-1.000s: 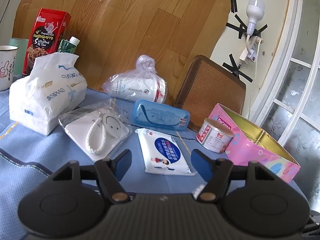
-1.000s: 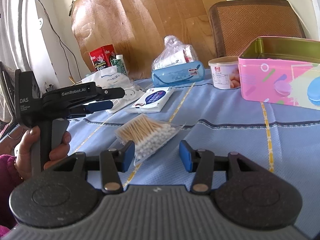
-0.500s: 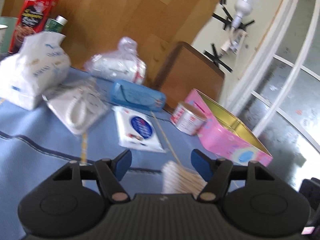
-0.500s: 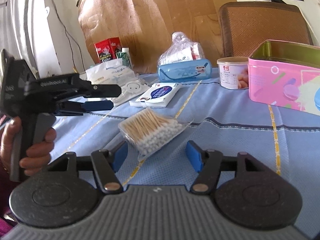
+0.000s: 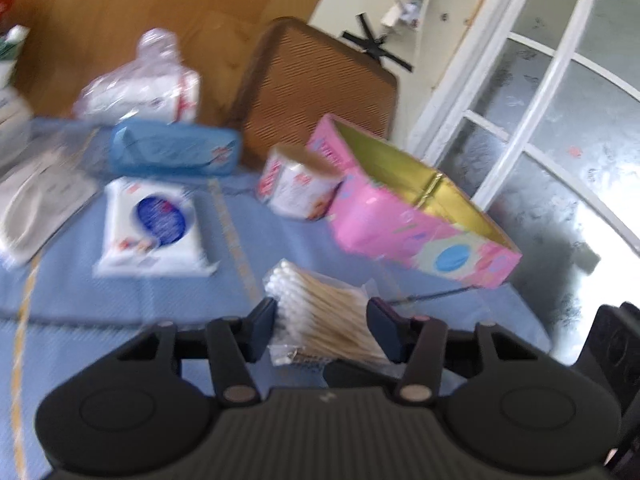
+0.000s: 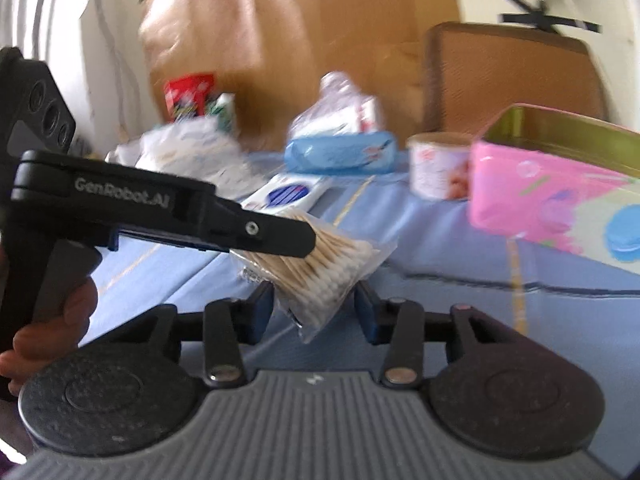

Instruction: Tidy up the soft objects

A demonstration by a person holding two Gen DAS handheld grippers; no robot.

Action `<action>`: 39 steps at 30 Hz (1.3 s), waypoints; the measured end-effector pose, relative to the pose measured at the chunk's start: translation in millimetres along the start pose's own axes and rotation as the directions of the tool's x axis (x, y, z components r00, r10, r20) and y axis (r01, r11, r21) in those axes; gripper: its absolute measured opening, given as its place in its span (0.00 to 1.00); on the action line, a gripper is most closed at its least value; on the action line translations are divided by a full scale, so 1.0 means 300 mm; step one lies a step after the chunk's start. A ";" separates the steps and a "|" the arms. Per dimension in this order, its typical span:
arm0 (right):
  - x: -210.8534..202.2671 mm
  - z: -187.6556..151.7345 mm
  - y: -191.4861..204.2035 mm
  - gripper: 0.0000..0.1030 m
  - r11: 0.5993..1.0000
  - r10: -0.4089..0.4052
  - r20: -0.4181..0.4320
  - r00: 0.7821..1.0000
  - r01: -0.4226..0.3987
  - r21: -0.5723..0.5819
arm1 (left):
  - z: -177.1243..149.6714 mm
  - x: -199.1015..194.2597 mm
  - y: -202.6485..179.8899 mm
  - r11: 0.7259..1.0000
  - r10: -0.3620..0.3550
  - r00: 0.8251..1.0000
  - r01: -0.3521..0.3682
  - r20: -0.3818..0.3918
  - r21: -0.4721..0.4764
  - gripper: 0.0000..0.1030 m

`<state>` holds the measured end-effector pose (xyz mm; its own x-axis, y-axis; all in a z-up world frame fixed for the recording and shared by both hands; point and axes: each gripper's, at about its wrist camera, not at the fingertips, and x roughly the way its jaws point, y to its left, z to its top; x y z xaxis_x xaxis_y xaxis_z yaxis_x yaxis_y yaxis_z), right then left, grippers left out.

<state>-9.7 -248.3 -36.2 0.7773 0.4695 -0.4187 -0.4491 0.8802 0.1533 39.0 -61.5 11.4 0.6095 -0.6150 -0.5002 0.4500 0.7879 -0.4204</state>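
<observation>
A clear bag of cotton swabs (image 5: pixel 320 304) lies on the blue cloth between the open fingers of my left gripper (image 5: pixel 322 320). In the right wrist view the same bag (image 6: pixel 316 268) sits between the open fingers of my right gripper (image 6: pixel 314 312), with the left gripper (image 6: pixel 272 236) reaching over it from the left. Both views are blurred, so contact is unclear. A white wet-wipe pack (image 5: pixel 150 228), a blue case (image 5: pixel 176 152) and a bagged roll (image 5: pixel 140 92) lie behind.
An open pink tin (image 5: pixel 420 216) with a gold inside stands at the right, a small round can (image 5: pixel 296 184) beside it. A chair back (image 5: pixel 320 92) stands behind the table. Tissue pack (image 6: pixel 192 152) and red box (image 6: pixel 188 92) lie far left.
My left gripper swung right and forward from the wipe pack to the cotton swab bag. My right gripper moved closer, so the bag now lies between its fingers.
</observation>
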 end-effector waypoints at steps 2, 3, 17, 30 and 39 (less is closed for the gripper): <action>-0.027 0.016 -0.027 0.46 0.999 -0.035 0.050 0.998 0.034 0.006 | 0.039 0.029 -0.052 0.999 -0.015 1.000 0.015 0.012 0.046 0.48; -0.041 0.026 -0.044 0.46 0.998 -0.056 0.076 0.996 0.056 0.004 | 0.061 0.045 -0.089 0.997 -0.024 0.999 0.022 0.022 0.079 0.48; -0.031 0.190 -0.402 0.47 0.896 -0.442 0.234 0.866 0.437 0.078 | 0.289 0.454 -0.430 0.951 -0.067 0.996 0.044 0.064 0.305 0.60; -0.082 0.144 -0.471 0.46 0.836 -0.543 0.252 0.801 0.488 0.249 | 0.168 0.281 -0.320 0.969 -0.049 0.995 0.026 0.085 0.245 0.60; -0.051 0.164 -0.181 0.51 0.963 -0.267 0.282 0.921 0.249 0.099 | 0.068 -0.069 0.039 0.988 0.133 0.970 -0.146 0.202 0.051 0.60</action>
<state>24.6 -299.9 5.9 0.9606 0.2168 -0.1740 -0.1955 0.9718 0.1316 45.0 -38.9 32.5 0.7830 -0.4858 -0.3885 0.3889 0.8698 -0.3038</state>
